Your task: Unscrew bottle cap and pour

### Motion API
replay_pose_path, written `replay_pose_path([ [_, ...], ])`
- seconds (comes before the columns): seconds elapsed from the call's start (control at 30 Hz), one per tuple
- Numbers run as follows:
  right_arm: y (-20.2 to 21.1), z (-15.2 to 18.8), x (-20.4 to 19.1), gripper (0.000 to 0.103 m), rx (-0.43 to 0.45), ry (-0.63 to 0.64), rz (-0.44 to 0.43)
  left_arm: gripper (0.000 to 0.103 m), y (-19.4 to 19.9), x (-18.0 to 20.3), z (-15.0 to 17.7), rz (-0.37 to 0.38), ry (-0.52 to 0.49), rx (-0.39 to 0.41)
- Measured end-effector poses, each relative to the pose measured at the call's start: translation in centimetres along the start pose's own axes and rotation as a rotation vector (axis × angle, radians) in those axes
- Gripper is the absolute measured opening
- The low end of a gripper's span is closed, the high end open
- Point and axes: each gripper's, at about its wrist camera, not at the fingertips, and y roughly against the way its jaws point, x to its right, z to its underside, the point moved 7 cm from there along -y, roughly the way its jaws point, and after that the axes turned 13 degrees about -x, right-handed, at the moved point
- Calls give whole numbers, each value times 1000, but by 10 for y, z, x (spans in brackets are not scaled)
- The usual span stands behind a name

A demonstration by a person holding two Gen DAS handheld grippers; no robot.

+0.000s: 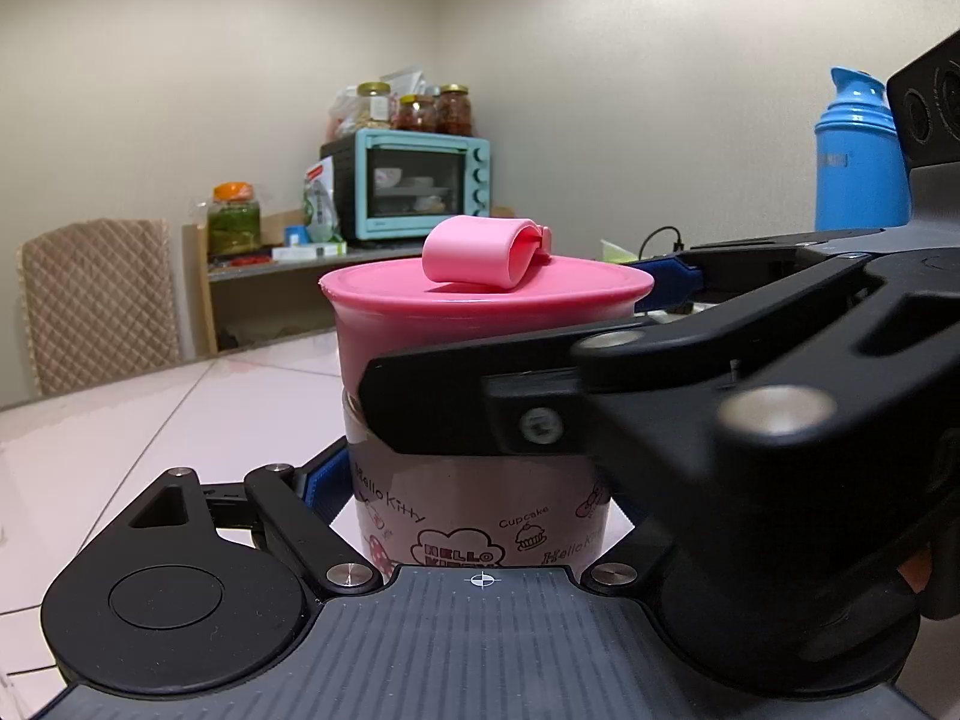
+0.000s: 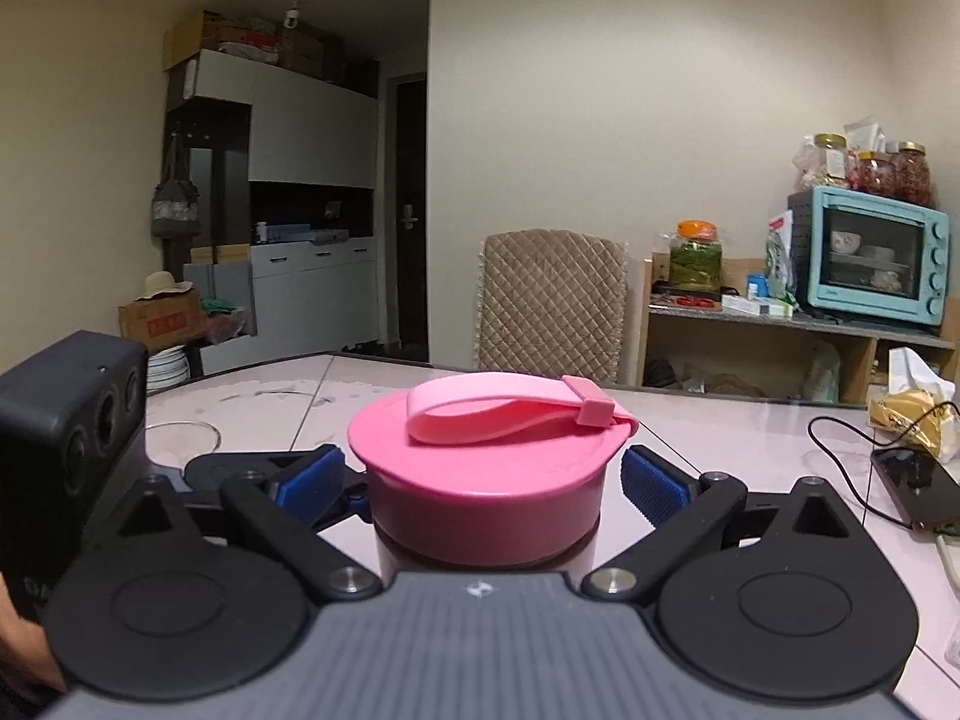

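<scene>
The left gripper clamps the bottle between its fingers to steady it, while the right gripper straddles the pink cap, fingers open, pads just clear, ready to twist.

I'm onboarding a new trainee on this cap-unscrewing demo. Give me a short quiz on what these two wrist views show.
1. True or false: the pink cap is already off the bottle.
2. What lies on top of the cap? A) a pink strap loop B) a metal spoon C) a blue thermos
3. Short answer: which gripper is clamped on the bottle's printed body?

Key
1. False: the cap sits on the bottle.
2. A
3. The left gripper.
</scene>
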Motion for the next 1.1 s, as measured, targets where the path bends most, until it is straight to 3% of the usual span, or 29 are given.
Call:
replay_pose_path([
  [0.23, -1, -1, 0, 100, 2, -49, 25, 90, 0, 0, 0, 0, 0, 0],
  [0.37, -1, 0, -2, 90, 2, -45, 31, 90, 0, 1, 0, 0, 1, 0],
  [0.4, -1, 1, -3, 85, -4, -34, 27, 90, 0, 0, 0, 0, 1, 0],
  [0.57, -2, 1, 3, 85, 2, 24, -32, 90, 0, 1, -1, 1, 1, 0],
  [0.93, -8, -10, 43, 85, -41, 256, -458, 90, -1, 0, -1, 1, 1, 0],
  [1.1, -9, -17, 47, 87, -62, 281, -524, 90, 0, 1, -1, 1, 1, 0],
])
